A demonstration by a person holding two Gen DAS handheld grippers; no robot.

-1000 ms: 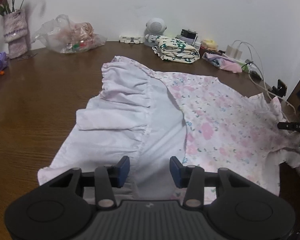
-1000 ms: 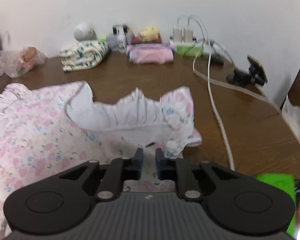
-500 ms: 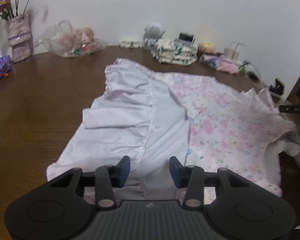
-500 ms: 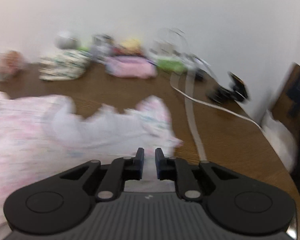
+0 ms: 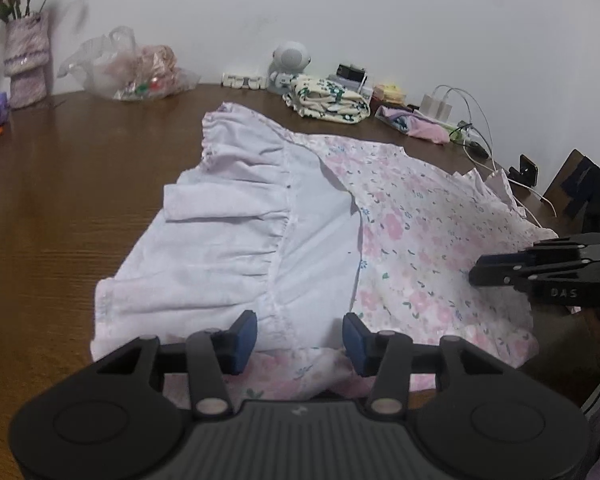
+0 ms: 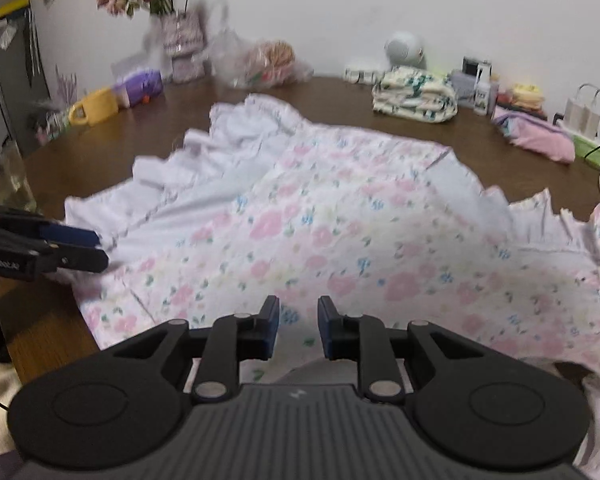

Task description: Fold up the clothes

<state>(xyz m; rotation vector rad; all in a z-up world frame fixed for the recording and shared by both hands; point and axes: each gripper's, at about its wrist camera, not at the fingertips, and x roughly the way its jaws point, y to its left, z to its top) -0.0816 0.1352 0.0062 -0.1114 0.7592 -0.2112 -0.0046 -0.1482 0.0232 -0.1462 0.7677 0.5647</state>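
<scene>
Since a second ago the right gripper (image 6: 298, 322) has let go of the ruffled edge it was pinching and swung round; its jaws, then nearly shut, now stand apart with a modest gap, empty, over the near hem of the floral dress (image 6: 340, 236). The left gripper (image 5: 300, 338) has barely shifted: its jaws are wide open, holding nothing, above the near edge of the dress (image 5: 420, 240) where the white lining is turned back.

The dress lies spread flat on the brown tabletop (image 5: 60, 208), mostly printed side up, with a broad flap of white ruffled lining folded over on its left part.

The left wrist view shows the right gripper side-on at the far right edge, low over the printed cloth; whether it touches the fabric is unclear. It also shows a white cable (image 5: 480, 116) and chargers by the wall. The right wrist view shows the left gripper (image 6: 96, 248) from the side at the left edge, its blue pads (image 6: 72, 234) next to the ruffled seam. Only this view shows a yellow cup (image 6: 96, 106) and a glass (image 6: 8, 178) on the left of the tabletop.

Both views show a folded green-patterned garment (image 6: 416, 96), a pink cloth (image 6: 540, 142), a plastic bag (image 5: 128, 68) and a vase of flowers (image 6: 180, 36) along the back.
</scene>
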